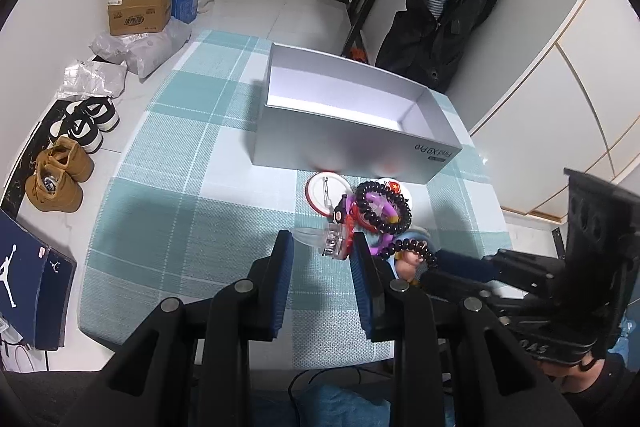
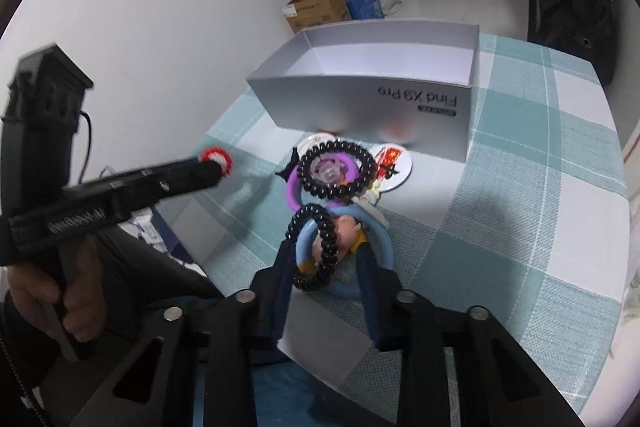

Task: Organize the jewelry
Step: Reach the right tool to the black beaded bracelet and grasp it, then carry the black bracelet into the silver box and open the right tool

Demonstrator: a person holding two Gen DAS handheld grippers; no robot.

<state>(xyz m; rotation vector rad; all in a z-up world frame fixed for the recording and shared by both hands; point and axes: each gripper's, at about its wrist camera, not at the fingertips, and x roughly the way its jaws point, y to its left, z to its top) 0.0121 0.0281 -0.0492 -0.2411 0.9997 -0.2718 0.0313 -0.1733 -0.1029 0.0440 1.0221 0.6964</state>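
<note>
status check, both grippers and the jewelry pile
Left gripper shut on a red and white ring. Right gripper over the blue ring, black coil bracelet between its fingers. Grey box still empty. Nothing blocking.

Even, cool indoor light is filling both views; nothing is looking dim. The grey box [image 1: 352, 131] is casting a soft shadow leftward onto the checked tablecloth [image 1: 180, 187]; its inner floor is glaring white. Fisheye distortion is bending walls and doors at the edges, and black vignetting is ringing each frame; in the right wrist view the left gripper [image 2: 216, 163] is smearing with motion blur.
</note>
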